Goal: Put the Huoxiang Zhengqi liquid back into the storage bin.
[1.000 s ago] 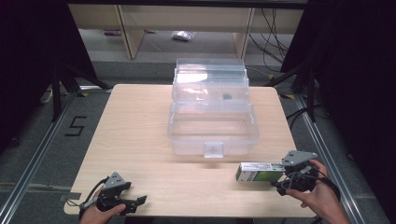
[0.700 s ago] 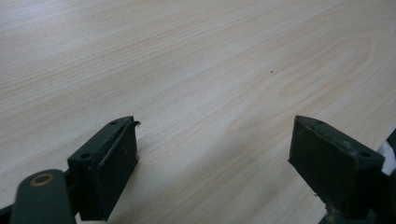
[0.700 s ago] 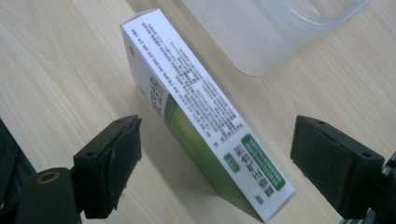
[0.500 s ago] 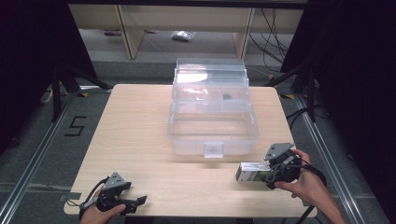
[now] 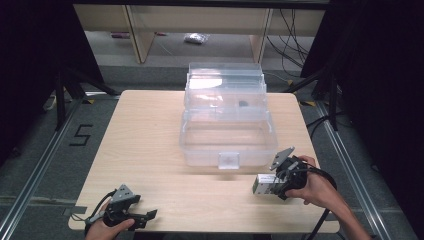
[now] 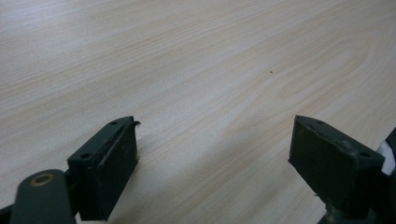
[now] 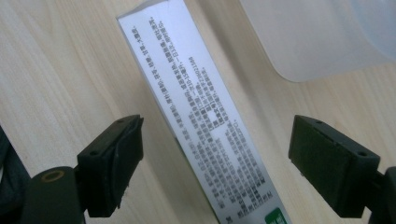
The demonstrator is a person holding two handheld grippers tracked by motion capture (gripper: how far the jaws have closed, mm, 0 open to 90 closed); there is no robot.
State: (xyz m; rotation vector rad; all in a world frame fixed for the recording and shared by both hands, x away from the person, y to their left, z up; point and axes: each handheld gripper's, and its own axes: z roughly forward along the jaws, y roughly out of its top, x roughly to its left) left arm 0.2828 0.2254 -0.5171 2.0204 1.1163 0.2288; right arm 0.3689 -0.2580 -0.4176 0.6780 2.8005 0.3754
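A white carton (image 5: 262,185) with small printed text lies flat on the wooden table (image 5: 150,130), at the front right. My right gripper (image 5: 274,183) is over its right end, held by a hand. In the right gripper view the carton (image 7: 205,121) runs between the jaws of the right gripper (image 7: 219,140), which stand wide open with a gap on each side. My left gripper (image 5: 142,208) rests at the front left edge. In the left gripper view the left gripper (image 6: 219,144) is open over bare wood.
A clear plastic box (image 5: 227,150) with its lid (image 5: 225,90) raised at the back stands mid-table, just beyond the carton; its corner (image 7: 317,37) is close to the right jaws. A small dark item (image 5: 242,104) shows behind the box's back wall. Cables trail off the front edge.
My right gripper has moved left along the table until its jaws straddle the carton. The carton has shifted slightly left. The left gripper has stayed in place.
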